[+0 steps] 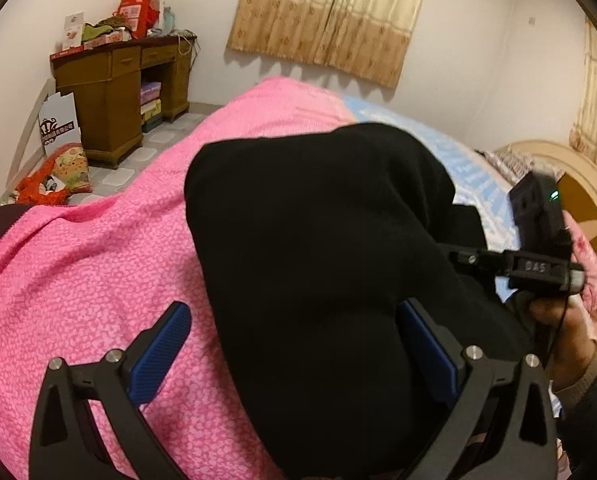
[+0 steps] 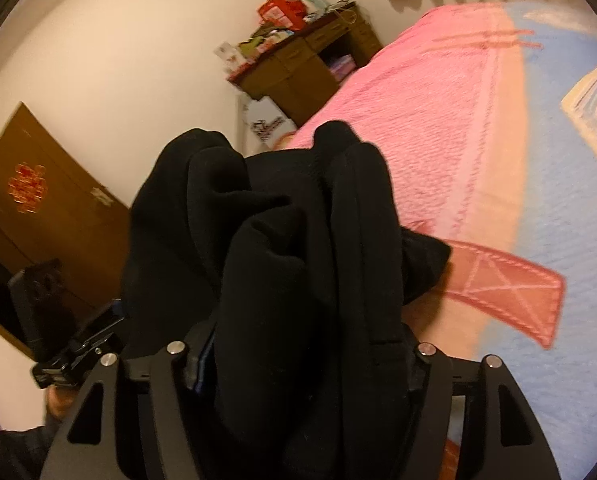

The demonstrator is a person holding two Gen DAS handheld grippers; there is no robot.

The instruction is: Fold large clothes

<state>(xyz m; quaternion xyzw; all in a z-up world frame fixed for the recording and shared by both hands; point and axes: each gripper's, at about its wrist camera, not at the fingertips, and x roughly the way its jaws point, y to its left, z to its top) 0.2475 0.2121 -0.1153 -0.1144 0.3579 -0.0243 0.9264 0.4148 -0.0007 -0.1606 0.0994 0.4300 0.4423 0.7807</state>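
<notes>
A black garment (image 1: 330, 248) lies bunched on the pink bedspread (image 1: 90, 272). My left gripper (image 1: 296, 340) is open: its right blue pad (image 1: 426, 344) touches the cloth, while the left pad (image 1: 166, 344) stands apart over the bedspread. To the right, a hand holds my right gripper (image 1: 538, 240) at the garment's edge. In the right wrist view the black garment (image 2: 298, 240) fills the whole gap of my right gripper (image 2: 302, 356), folds piled up between both fingers and hiding the pads. The left gripper (image 2: 70, 340) shows at the lower left.
A blue sheet (image 1: 470, 168) covers the far side of the bed, up to a round wooden headboard (image 1: 590, 200). A cluttered brown desk (image 1: 118, 92) stands by the wall, with cloth on the floor (image 1: 54, 176). A pink strap (image 2: 510, 288) lies on the blue sheet. A brown door (image 2: 38, 208) is behind.
</notes>
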